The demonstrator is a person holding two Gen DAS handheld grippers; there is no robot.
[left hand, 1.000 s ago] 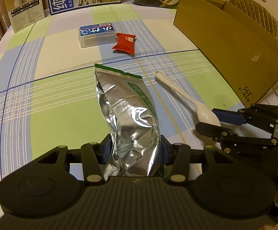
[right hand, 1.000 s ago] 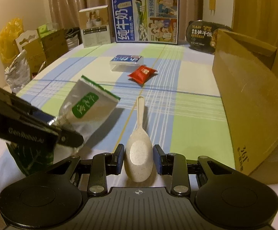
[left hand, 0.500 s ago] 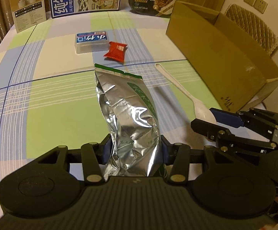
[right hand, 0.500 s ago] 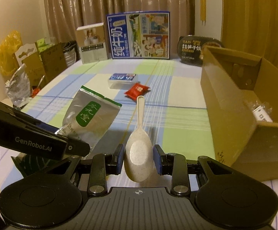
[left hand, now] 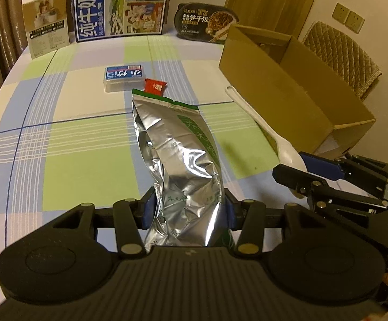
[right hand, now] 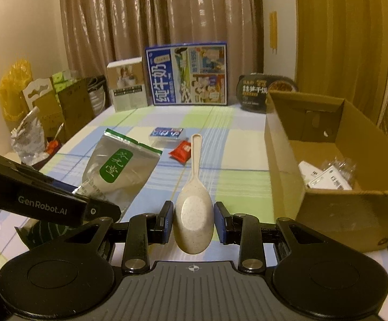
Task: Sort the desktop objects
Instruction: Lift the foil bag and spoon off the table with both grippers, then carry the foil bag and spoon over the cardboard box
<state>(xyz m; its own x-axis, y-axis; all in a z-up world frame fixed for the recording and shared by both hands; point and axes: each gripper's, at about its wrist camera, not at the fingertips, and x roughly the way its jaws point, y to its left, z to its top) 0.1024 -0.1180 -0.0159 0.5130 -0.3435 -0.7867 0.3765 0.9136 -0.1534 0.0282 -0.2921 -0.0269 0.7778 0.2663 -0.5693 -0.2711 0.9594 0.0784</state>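
Checked cloth (left hand: 87, 160) covers the table, with curtains behind and an open cardboard box (right hand: 282, 144) at its right side. Left gripper (left hand: 188, 211) is clamped on the lower part of a foil pouch (left hand: 178, 155); the pouch runs forward from the jaws, its sealed green edge pointing away toward the far table. Right gripper (right hand: 193, 222) is closed on the bowl of a pale rice spoon (right hand: 194, 203), pads pressing both sides of the bowl. The spoon's long axis lies straight ahead of the jaws, handle tip forward. Both items appear lifted off the cloth.

Deciding relation: the box lies to the right of both grippers, and the right gripper is the nearer one, the box's near wall just beside it in the right wrist view. The box opening shows a few packets (right hand: 325, 176) already inside, at its near end. In my judgement the spoon needs to travel rightward over the wall, and since its handle projects forward, it should clear along the box's length.

On the table remain a blue packet (left hand: 124, 76) and a red sachet (left hand: 154, 87), well apart from both grippers.
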